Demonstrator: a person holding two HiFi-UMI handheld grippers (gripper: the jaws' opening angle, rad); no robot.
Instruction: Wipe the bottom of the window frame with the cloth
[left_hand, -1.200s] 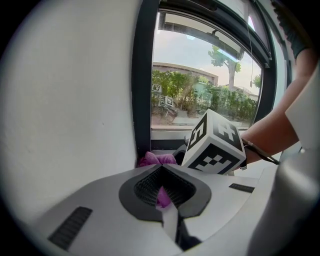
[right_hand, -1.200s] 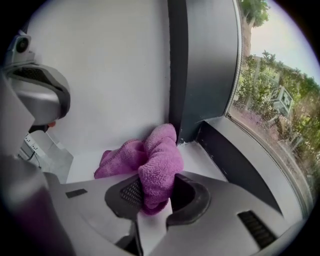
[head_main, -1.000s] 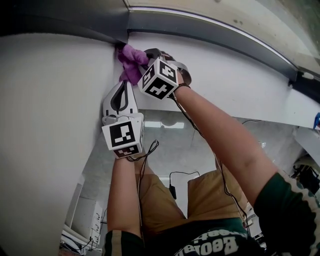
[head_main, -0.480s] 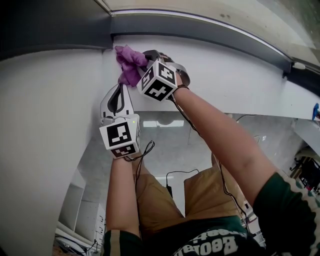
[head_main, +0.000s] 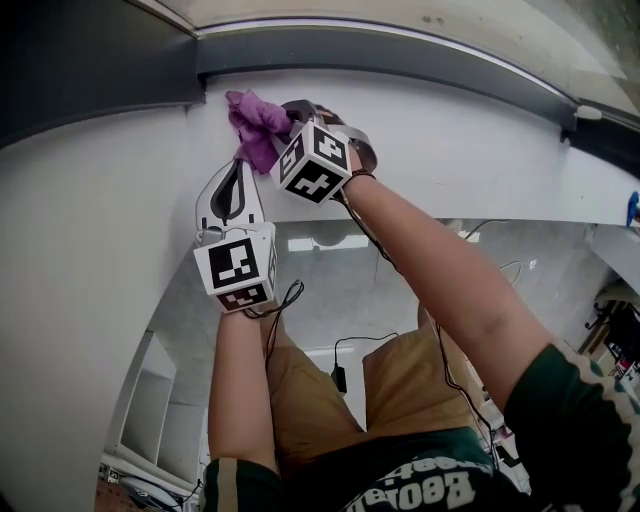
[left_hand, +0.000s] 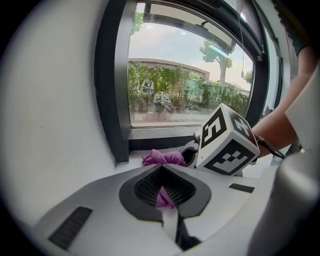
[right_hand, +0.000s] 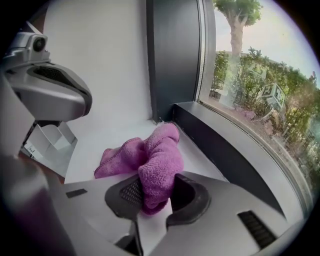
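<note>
Purple fluffy microfibre cloth (right_hand: 155, 165) is bunched in my right gripper (right_hand: 150, 197). The jaws are clamped round a fat fold of it, and the rest spills forward onto the white sill (right_hand: 115, 135). My left gripper (left_hand: 165, 196) sits just beside it with its jaws pulled nearly together. A small purple tail shows in the hollow, so I reckon it's nipping a corner of the same cloth.

Further out, the cloth's front lobe is nosed right up to the corner where the dark grey bottom rail of the window frame (right_hand: 220, 145) meets the dark upright post (right_hand: 172, 60).

My take on doing this bit well: press the fluffy end down and into the rail, not just the sill, then drag along the rail in one steady pass with the hard jaws off the frame.

The right gripper view is the only one that shows the cloth actually meeting that corner. From the head view the rail is just a dark band above my arms. The left gripper view adds the right gripper's black-and-white marker cube (left_hand: 227, 142) and the trees outside the glass.
</note>
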